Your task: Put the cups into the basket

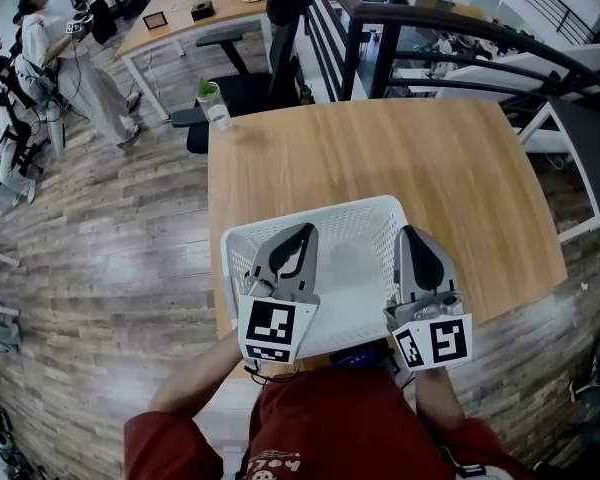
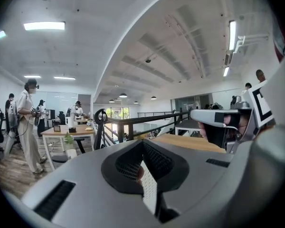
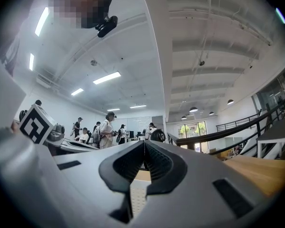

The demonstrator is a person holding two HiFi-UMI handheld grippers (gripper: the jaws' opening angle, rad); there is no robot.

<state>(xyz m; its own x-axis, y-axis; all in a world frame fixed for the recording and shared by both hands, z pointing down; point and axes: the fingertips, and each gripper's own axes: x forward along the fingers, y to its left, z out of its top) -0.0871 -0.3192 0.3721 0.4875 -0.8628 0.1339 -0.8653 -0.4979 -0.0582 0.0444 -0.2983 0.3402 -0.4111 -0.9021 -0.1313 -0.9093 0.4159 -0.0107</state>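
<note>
A white perforated basket (image 1: pixel 315 214) sits at the near edge of the wooden table (image 1: pixel 430 168), close to my body. My left gripper (image 1: pixel 302 234) is at its left side and my right gripper (image 1: pixel 410 236) at its right side. In the left gripper view the jaws (image 2: pixel 143 145) are closed, with a white perforated strip of the basket (image 2: pixel 150 191) between them. The right gripper (image 3: pixel 144 145) likewise has a piece of basket wall (image 3: pixel 133 199) between its closed jaws. A clear cup with green on top (image 1: pixel 213 102) stands at the table's far left corner, also seen as the cup (image 2: pixel 69 145) in the left gripper view.
A black office chair (image 1: pixel 255 83) stands behind the far left corner. A black railing (image 1: pixel 460 18) runs past the table's far edge. Several people (image 1: pixel 50 53) stand and sit at the left beside another desk (image 1: pixel 195 18). Wooden floor lies to the left.
</note>
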